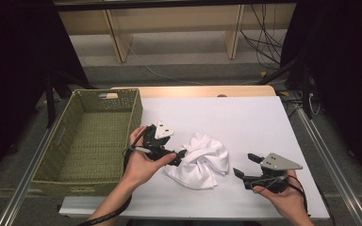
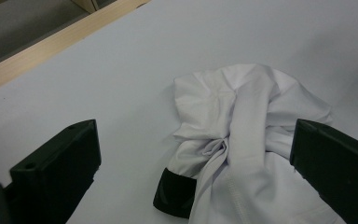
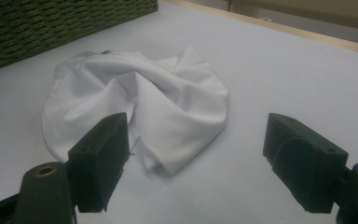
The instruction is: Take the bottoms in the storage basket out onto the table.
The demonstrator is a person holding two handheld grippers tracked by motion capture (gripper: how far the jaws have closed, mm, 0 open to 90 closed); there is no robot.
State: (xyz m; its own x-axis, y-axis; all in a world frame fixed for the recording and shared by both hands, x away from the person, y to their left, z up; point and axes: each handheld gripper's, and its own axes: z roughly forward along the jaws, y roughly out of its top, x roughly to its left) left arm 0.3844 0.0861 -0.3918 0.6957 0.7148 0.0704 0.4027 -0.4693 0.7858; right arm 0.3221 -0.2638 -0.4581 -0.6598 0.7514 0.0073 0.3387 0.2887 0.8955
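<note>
**On the white table: both grippers open, cloth lying between them**

At the far left of the table [image 1: 264, 117] sits the woven green basket [image 1: 70, 141], its long side running from near to far along the table's left edge. Its wall also shows as a dark weave at the top left of the right gripper view.

Just right of the basket, your left hand [image 1: 141, 162] holds the left gripper [image 1: 181, 155], pointed rightward at the crumpled white cloth [image 1: 200, 160]. Its jaws stand wide apart. From the left gripper view, the cloth [image 2: 242, 140] bunches up between the two black jaws and reaches close to the right one, but the pads do not press on it, so nothing is gripped. A small dark patch [image 2: 175, 193] shows at the cloth's near edge in that view; you cannot tell what it is.

The cloth lies in a loose heap near the middle of the table, closer to the near edge than the far one.

Right of it, and apart from it, your right hand [image 1: 285, 193] holds the right gripper [image 1: 245, 165], aimed left toward the cloth. Its jaws are spread wide as well, with bare table between them and the cloth [image 3: 140, 102] lying beyond the tips.
</note>
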